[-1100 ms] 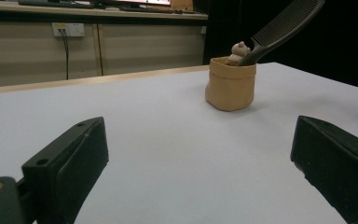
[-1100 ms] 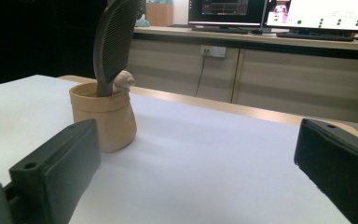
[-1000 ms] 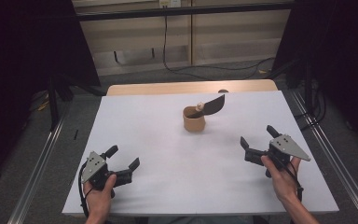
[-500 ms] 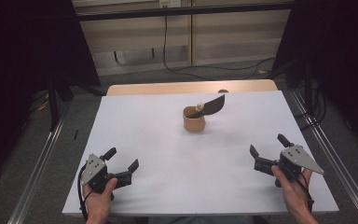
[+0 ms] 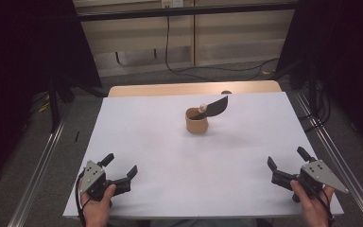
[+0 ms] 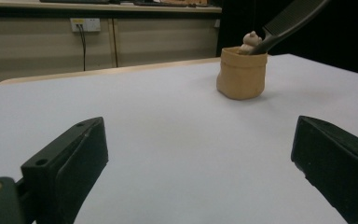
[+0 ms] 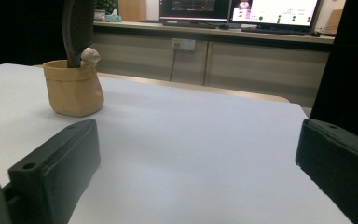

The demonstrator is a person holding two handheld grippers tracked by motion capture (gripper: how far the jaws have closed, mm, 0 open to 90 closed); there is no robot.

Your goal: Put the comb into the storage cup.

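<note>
A small tan pouch (image 5: 196, 121) stands upright on the white table (image 5: 170, 142), past its middle. A black comb (image 5: 216, 107) leans out of it to the right, beside a small pale object (image 5: 202, 107). The pouch (image 6: 241, 72) and comb (image 6: 290, 20) appear ahead in the left gripper view, and the pouch (image 7: 73, 87) with the comb (image 7: 78, 24) ahead in the right gripper view. My left gripper (image 5: 121, 168) rests open near the front left edge, holding nothing. At the front right my right gripper (image 5: 289, 161) is open and holds nothing too.
A wooden tabletop strip (image 5: 194, 88) lies behind the white surface. Metal rails (image 5: 42, 165) run along both sides of the table. Cables (image 5: 208, 71) trail on the floor behind. Monitors (image 7: 242, 10) stand on a far counter in the right gripper view.
My right gripper has drawn back toward the front right corner of the table. The left gripper has barely shifted. The pouch and comb stay as they were.
</note>
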